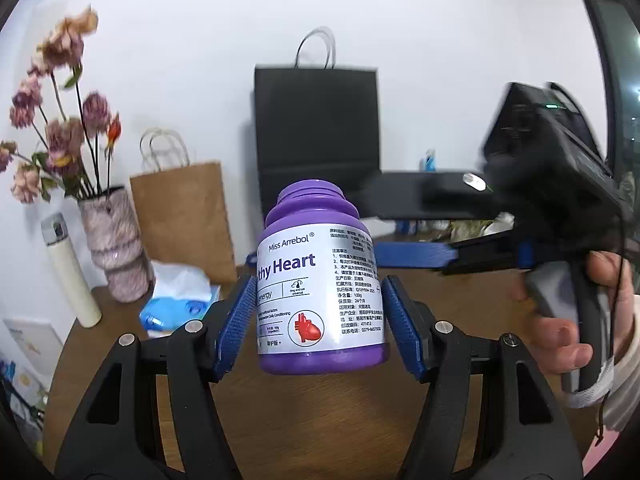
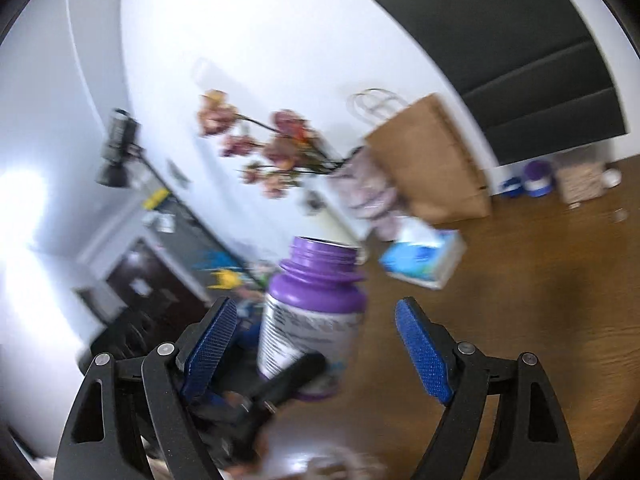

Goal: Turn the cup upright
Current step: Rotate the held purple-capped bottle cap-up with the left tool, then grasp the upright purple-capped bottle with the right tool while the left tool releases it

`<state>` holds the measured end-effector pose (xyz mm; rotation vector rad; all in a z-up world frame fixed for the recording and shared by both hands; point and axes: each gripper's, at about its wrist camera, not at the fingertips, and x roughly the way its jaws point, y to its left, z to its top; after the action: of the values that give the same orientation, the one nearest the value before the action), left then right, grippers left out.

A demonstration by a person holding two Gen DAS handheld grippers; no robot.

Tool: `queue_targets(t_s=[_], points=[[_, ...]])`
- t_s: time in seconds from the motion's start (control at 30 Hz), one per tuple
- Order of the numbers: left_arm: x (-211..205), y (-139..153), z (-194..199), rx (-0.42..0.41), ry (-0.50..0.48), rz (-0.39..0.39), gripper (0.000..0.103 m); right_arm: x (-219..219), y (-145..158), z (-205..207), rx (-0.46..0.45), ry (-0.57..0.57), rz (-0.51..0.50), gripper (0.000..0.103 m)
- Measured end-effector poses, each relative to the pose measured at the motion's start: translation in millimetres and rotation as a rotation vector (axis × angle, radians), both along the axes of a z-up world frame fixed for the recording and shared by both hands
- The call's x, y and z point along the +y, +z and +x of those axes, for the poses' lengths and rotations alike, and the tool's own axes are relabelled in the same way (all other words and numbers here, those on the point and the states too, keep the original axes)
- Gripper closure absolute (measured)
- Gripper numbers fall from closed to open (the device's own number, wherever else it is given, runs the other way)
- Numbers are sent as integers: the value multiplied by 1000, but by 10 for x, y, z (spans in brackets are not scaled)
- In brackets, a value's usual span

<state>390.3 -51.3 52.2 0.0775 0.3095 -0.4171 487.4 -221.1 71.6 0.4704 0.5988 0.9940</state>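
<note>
Purple plastic bottle (image 1: 320,280), open-mouthed, no cap, stands upright between the blue pads of the left gripper (image 1: 320,308). Silver label reads "Miss Arrebol" with a red heart graphic. Its base sits at or just above the brown wooden table (image 1: 320,420); contact with the table cannot be told. Left pad touches the label side; right pad looks just apart from the bottle, so whether the left gripper is clamped on it or merely framing it cannot be told.

Right gripper (image 2: 320,344) is spread wide, pads well clear of the bottle (image 2: 312,312) on both sides. In its own blurred, tilted view, the bottle sits between the fingers and a black finger of the left gripper crosses in front of the bottle's lower part. From the left wrist view the right gripper (image 1: 400,256) appears at the right, just behind the bottle, motion-blurred, held by a hand (image 1: 568,320) in a pale sleeve.

Far left on the table: mottled pink vase (image 1: 114,248) with dried pink flowers (image 1: 60,100), a cream thermos (image 1: 70,272) to the left of it, and a blue-and-white tissue pack (image 1: 180,300) just right of the vase. Behind these, a brown paper bag (image 1: 184,220) and, farther right, a black paper bag (image 1: 316,132) against the white wall.
</note>
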Motion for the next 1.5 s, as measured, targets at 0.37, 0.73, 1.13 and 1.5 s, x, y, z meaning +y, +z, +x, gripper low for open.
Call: queue_targets(t_s=[0.37,0.73,1.13,1.5], points=[[-53,-45,-322,-18,-46,5,42,54,5,-208,10,-23,-28,36],[-134,-363,-226,105,-116,25,26,128,-100,-369,-121,-147,-204,36],[-25,-371,-143,4,-43,5,16,159,-179,-318,-154,-154,-235,36],[-98,-406,196,-4,-16,49,2,129,-247,-179,-131,-166,-218,36]])
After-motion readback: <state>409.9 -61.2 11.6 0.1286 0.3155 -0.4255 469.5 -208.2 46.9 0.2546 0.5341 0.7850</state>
